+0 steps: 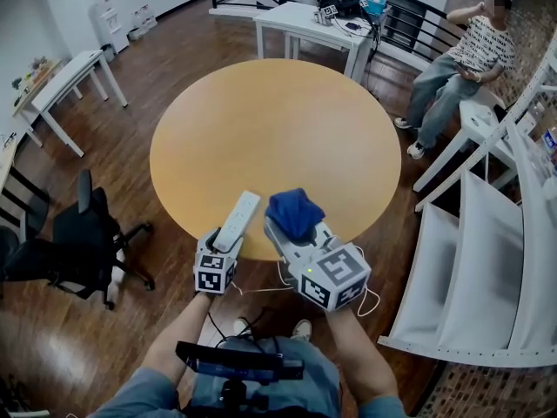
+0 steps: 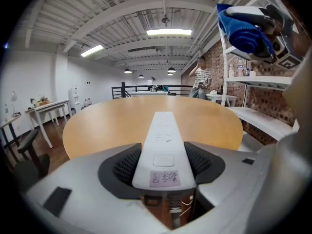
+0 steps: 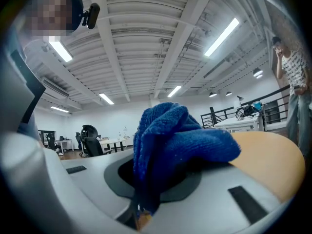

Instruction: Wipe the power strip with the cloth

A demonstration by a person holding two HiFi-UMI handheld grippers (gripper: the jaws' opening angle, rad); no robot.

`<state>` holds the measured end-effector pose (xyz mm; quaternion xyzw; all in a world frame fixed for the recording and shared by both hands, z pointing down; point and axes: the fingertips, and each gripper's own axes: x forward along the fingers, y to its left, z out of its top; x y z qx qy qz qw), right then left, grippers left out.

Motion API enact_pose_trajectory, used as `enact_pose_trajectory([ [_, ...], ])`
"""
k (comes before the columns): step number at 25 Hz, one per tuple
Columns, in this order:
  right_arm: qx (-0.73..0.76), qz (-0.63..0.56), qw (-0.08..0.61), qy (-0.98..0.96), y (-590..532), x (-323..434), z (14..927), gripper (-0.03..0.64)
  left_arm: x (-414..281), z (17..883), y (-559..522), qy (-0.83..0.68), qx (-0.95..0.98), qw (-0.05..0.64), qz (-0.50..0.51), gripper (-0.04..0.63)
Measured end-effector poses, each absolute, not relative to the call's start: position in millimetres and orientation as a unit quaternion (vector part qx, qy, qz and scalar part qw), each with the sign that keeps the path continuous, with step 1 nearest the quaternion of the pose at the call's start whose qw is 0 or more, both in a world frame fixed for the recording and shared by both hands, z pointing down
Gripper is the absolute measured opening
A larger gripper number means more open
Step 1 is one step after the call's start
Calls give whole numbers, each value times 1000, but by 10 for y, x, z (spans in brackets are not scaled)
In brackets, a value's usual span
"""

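The white power strip (image 1: pixel 237 220) (image 2: pixel 163 145) sticks out forward from my left gripper (image 1: pixel 223 244) (image 2: pixel 165 167), whose jaws are shut on its near end, over the near edge of the round wooden table (image 1: pixel 278 138). The strip's cable (image 1: pixel 261 287) trails down behind the grippers. A bunched blue cloth (image 1: pixel 294 212) (image 3: pixel 170 145) is clamped in my right gripper (image 1: pixel 300 233) (image 3: pixel 163 179), just right of the strip and slightly apart from it. In the left gripper view the cloth (image 2: pixel 248 30) and right gripper show at the upper right.
A white shelving unit (image 1: pixel 487 242) stands close on the right. A person sits on a bench (image 1: pixel 466 59) at the far right. A black office chair (image 1: pixel 83 233) is at the left, white tables (image 1: pixel 313 24) (image 1: pixel 65 81) farther back.
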<state>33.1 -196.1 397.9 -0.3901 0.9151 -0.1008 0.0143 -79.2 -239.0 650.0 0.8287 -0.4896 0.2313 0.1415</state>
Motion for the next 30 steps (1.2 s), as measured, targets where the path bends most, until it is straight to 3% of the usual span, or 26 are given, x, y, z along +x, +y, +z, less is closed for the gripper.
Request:
enact_pose_trajectory([
  [14,-387,-101,24,916,-1924,282,3937,57,-861,5917,-2655,-511,836,113,167,285],
  [18,-389,-97,32,916,-1918,296,3900,57,-729,5312,-2604,-499,856,77,107,187],
  [30,-396,-60,65,914,-1923,267,3572,57,-454,3722,-2079,-452,891,-26,-33,7],
])
